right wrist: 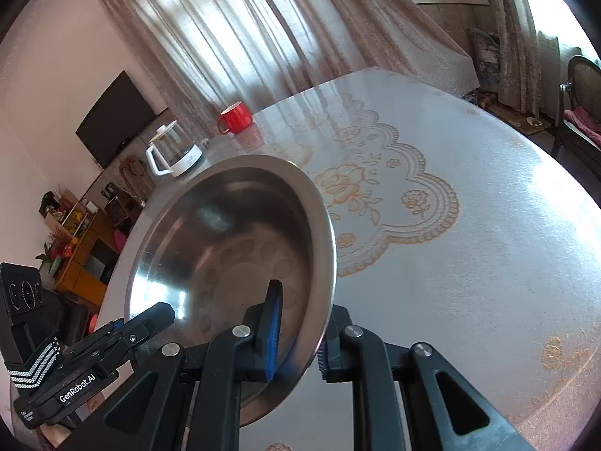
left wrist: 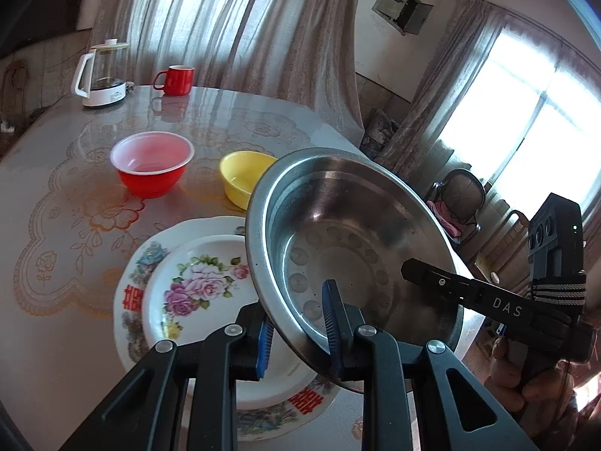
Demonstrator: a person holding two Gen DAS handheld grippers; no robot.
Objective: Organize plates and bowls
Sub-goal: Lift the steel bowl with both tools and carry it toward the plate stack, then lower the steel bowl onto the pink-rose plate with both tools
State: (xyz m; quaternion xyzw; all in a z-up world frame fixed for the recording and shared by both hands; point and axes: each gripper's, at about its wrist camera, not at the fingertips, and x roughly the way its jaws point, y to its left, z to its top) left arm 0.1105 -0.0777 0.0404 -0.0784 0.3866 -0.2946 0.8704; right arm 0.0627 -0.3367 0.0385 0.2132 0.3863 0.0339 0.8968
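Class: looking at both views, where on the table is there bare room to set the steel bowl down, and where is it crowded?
Free: the wide stretch of table right of the steel bowl, and the strip between the red mug and red bowl. Crowded: the yellow bowl and stacked plates sit close beside the steel bowl.

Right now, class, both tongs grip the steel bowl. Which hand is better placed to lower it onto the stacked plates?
Probably left: the left tongs pinch the steel bowl on the side above the stacked plates. The right tongs face bare table.
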